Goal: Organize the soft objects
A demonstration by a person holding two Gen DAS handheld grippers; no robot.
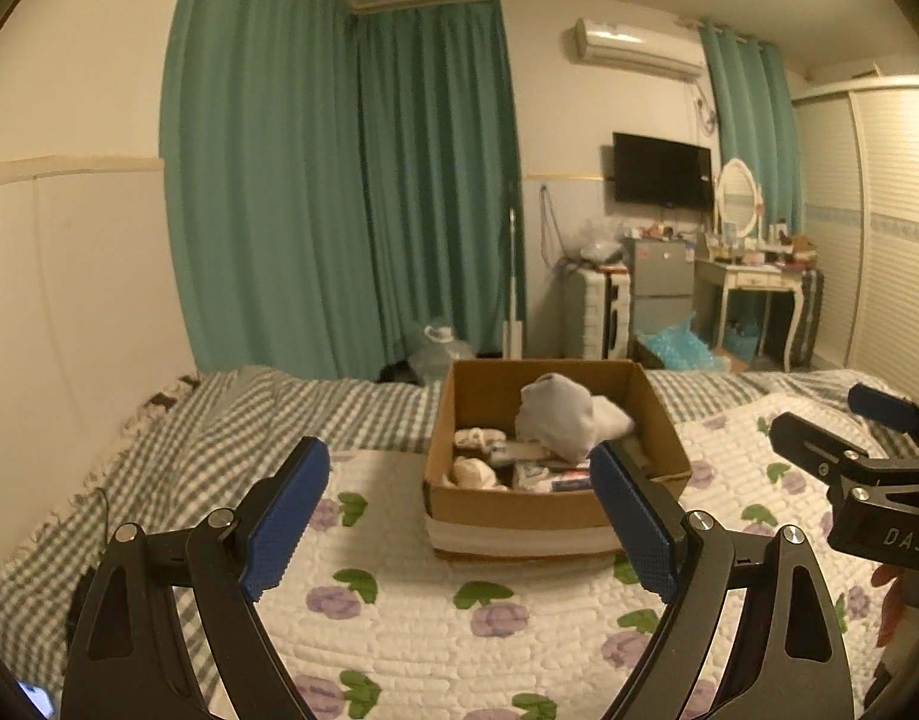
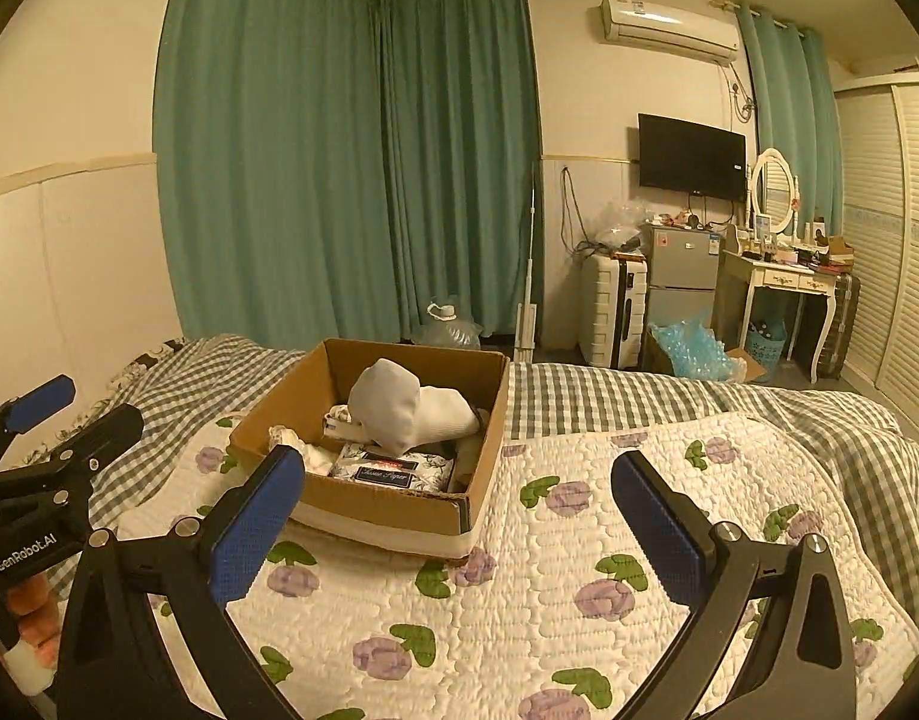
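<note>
A brown cardboard box (image 1: pixel 543 507) (image 2: pixel 393 510) sits on a white quilt with purple flowers (image 1: pixel 399 600) (image 2: pixel 579 540). Inside lie a grey-white bundled cloth (image 1: pixel 558 420) (image 2: pixel 390 405), small cream soft items (image 1: pixel 474 471) (image 2: pixel 291 441) and a tissue pack (image 2: pixel 390 471). My left gripper (image 1: pixel 459 516) is open and empty, a short way in front of the box. My right gripper (image 2: pixel 456 516) is open and empty, in front of and right of the box. Each gripper shows at the edge of the other's view (image 1: pixel 867 456) (image 2: pixel 45 450).
The bed has a green checked sheet (image 1: pixel 249 414) (image 2: pixel 639 402). Teal curtains (image 1: pixel 339 180), a white suitcase (image 2: pixel 612 309), a small fridge (image 2: pixel 684 276), a dressing table (image 2: pixel 789 282) and a wardrobe (image 2: pixel 903 240) stand beyond the bed.
</note>
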